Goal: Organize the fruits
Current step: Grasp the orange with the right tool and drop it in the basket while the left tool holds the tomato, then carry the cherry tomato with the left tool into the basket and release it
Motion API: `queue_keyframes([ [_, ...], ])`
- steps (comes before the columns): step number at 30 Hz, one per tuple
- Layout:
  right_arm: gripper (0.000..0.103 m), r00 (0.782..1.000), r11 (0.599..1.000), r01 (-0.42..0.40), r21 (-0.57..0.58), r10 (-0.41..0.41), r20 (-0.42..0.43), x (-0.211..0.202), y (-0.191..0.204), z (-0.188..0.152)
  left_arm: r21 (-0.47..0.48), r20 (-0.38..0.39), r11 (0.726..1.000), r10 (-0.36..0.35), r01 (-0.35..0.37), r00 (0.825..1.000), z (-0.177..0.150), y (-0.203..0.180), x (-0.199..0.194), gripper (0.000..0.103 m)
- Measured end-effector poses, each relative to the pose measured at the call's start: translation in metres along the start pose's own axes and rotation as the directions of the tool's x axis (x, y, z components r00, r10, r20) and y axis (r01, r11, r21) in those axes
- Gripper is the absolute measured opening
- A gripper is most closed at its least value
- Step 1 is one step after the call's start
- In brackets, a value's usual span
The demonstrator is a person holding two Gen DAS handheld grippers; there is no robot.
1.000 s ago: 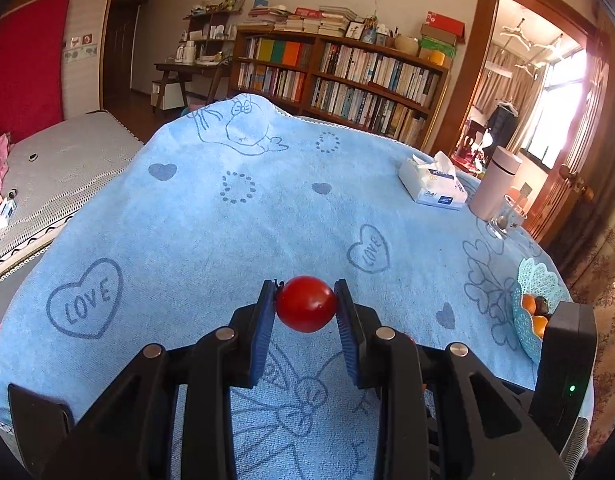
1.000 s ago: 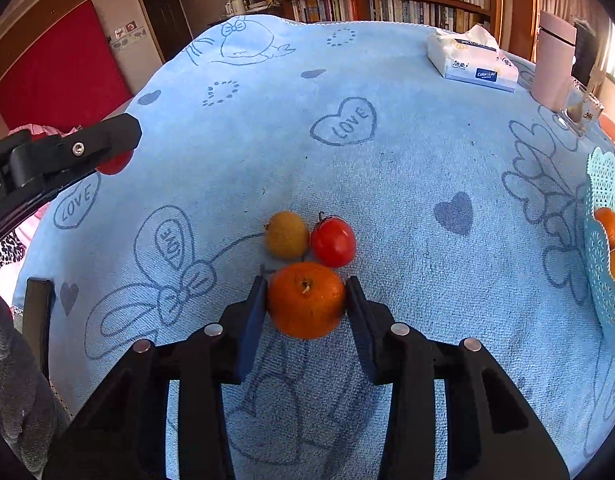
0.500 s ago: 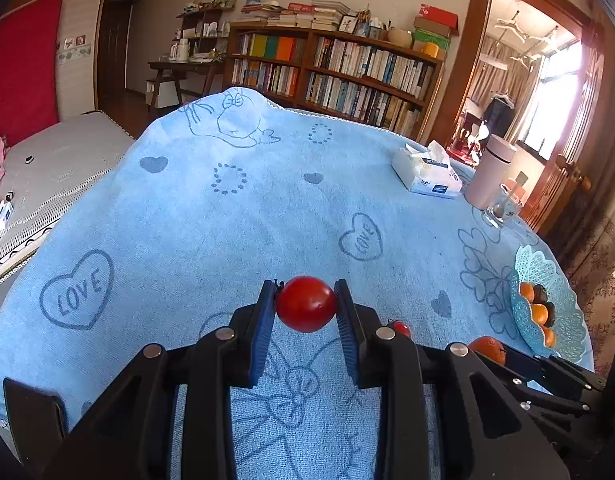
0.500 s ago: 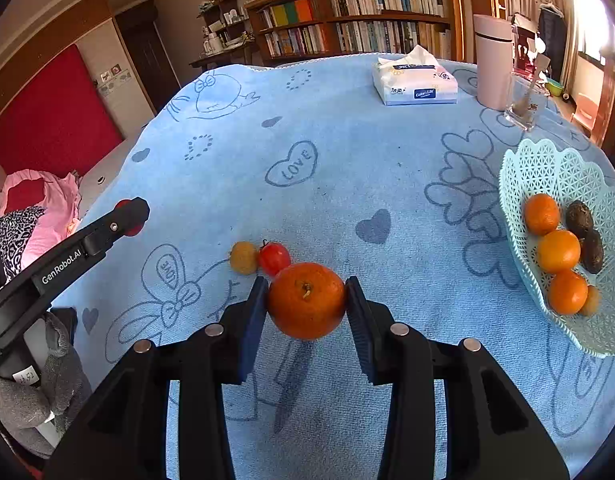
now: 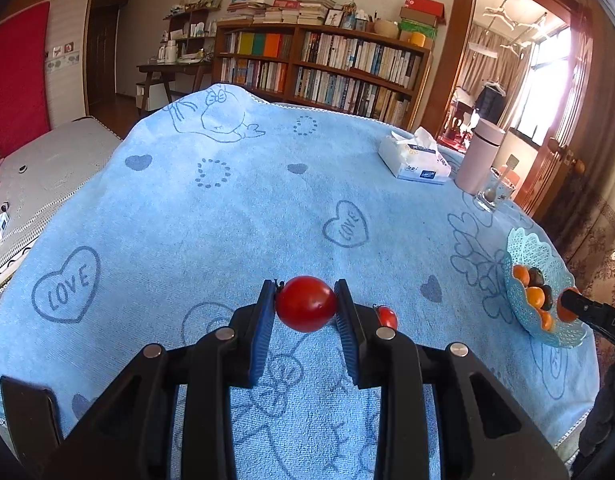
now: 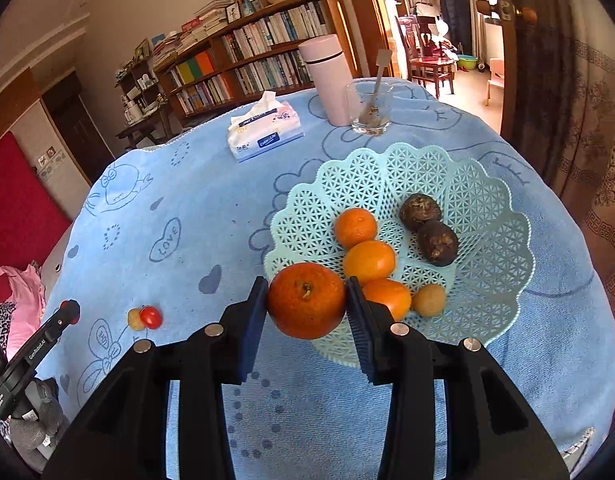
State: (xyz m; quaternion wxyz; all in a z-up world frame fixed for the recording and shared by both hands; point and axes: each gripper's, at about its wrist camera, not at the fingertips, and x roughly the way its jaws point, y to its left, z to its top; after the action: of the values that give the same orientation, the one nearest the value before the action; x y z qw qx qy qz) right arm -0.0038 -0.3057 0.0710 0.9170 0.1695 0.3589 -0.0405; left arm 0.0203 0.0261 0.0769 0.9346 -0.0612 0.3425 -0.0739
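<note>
My left gripper is shut on a red tomato, held above the blue cloth. My right gripper is shut on an orange, held over the near left rim of the pale green lattice basket. The basket holds three oranges, two dark brown fruits and a small yellow fruit. A second red tomato and a small yellow fruit lie together on the cloth at the left. The basket also shows in the left wrist view at the right.
A tissue box, a pink tumbler and a glass with a spoon stand at the table's far side. The table edge drops off close behind the basket. A bookshelf stands beyond.
My right gripper has carried the orange to the right, from above the loose fruits to the basket's rim. My left gripper has stayed about where it was, holding the tomato.
</note>
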Motion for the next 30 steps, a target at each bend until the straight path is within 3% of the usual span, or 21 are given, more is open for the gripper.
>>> queue_keyframes([
  [7, 0.041, 0.992, 0.989, 0.107, 0.102, -0.113, 0.048, -0.012, -0.059, 0.012, 0.027, -0.019, 1.000, -0.003, 0.003, 1.000, -0.004, -0.011, 0.005, 0.030],
  [14, 0.042, 0.988, 0.974, 0.135, 0.184, -0.146, 0.049, -0.011, -0.092, 0.012, 0.056, -0.033, 0.998, -0.008, 0.009, 0.999, -0.006, -0.023, 0.009, 0.031],
  [16, 0.046, 0.988, 0.970, 0.131, 0.203, -0.145, 0.057, -0.013, -0.097, 0.012, 0.062, -0.038, 0.998, -0.011, 0.013, 0.999, -0.006, -0.026, 0.009, 0.031],
  [18, 0.060, 0.986, 0.967, 0.131, 0.217, -0.151, 0.077, -0.018, -0.100, 0.013, 0.070, -0.042, 0.997, -0.014, 0.016, 0.999, -0.007, -0.030, 0.009, 0.030],
  [25, 0.060, 0.980, 0.965, 0.114, 0.238, -0.148, 0.130, -0.037, -0.104, 0.019, 0.105, -0.054, 0.993, -0.046, 0.051, 0.997, -0.008, -0.050, 0.008, 0.031],
  [30, 0.070, 0.975, 0.963, 0.103, 0.247, -0.147, 0.164, -0.047, -0.104, 0.021, 0.148, -0.073, 0.984, -0.091, 0.101, 0.993, -0.006, -0.076, 0.007, 0.031],
])
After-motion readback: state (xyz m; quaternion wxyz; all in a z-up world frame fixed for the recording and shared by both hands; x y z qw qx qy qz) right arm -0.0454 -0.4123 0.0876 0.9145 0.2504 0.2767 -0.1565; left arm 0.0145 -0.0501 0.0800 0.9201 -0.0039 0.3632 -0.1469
